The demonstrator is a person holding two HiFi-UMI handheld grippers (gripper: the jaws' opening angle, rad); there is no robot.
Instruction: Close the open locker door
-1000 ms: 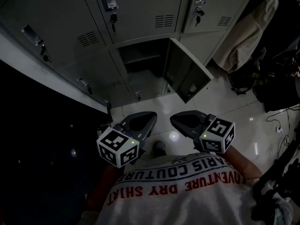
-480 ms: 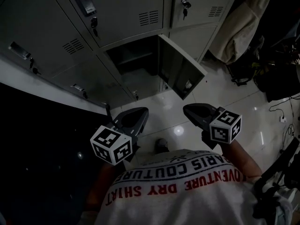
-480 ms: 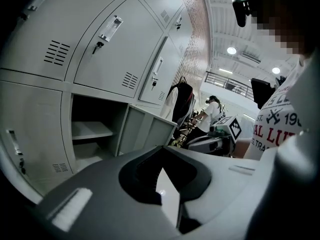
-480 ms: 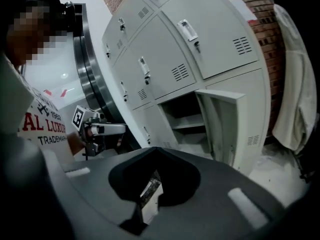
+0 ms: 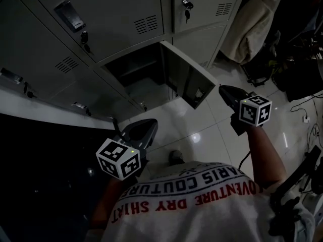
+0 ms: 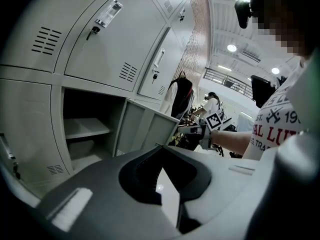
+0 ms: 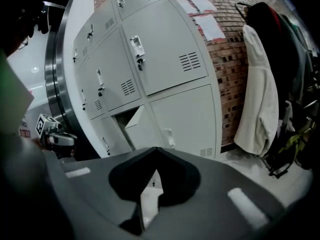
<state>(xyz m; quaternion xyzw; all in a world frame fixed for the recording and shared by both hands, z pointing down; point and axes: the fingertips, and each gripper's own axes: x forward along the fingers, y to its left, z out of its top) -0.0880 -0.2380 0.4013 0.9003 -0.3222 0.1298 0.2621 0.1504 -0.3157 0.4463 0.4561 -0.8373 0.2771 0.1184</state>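
Right gripper (image 5: 224,89), closed and empty, has swung out beside the open door (image 5: 187,77), likely ready to push; left gripper (image 5: 149,126), also closed, waits.

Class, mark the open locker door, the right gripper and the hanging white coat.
open locker door (image 5: 187,77), head view, inner face.
right gripper (image 5: 224,89), head view, jaw tips.
white coat (image 7: 256,84), right gripper view, middle of cloth.

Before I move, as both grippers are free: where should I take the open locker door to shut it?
Probably the locker door's free near edge, by the latch, with the right gripper coming from the right onto its outer face. It hinges at its far end and stands swung out toward you, so a push there should swing it shut.
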